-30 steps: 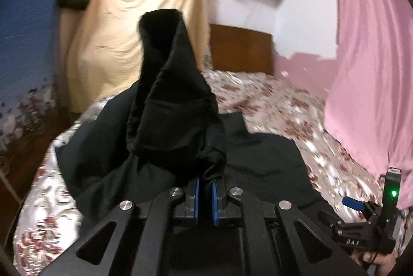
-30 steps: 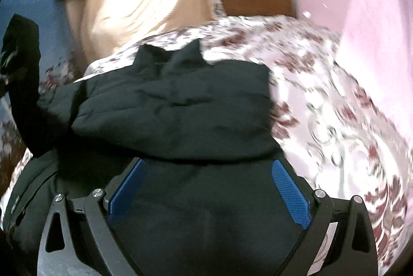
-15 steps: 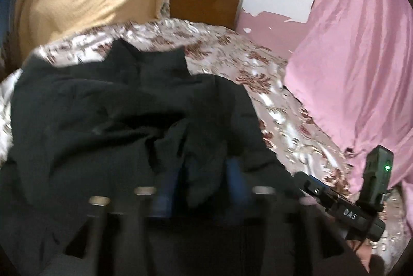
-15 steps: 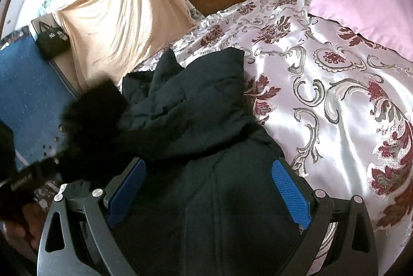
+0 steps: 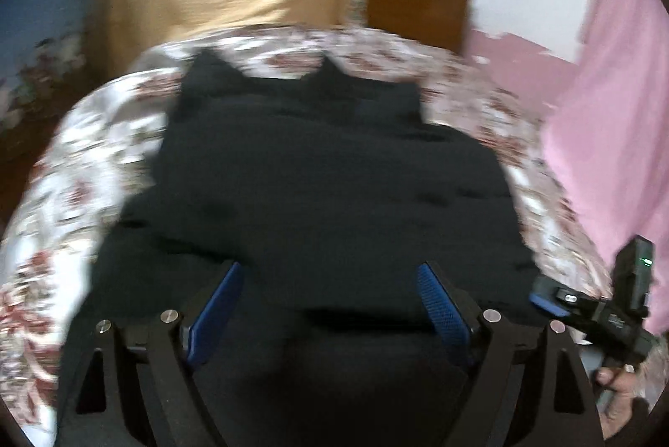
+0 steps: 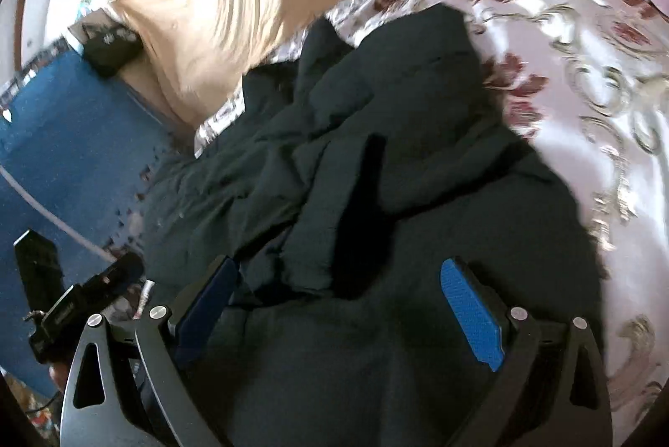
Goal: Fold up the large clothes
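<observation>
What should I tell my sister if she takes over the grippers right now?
Left gripper: open, holding nothing, above the black jacket.
Right gripper: open, holding nothing, also above the jacket.
The jacket lies on the floral bedspread.
Done: a sleeve is laid across the body, judging by the right wrist view.
Left: the jacket looks rumpled and loosely bundled, so it probably needs smoothing and more folds.

The black jacket (image 5: 334, 187) lies rumpled, seemingly partly folded, on the bed.
</observation>
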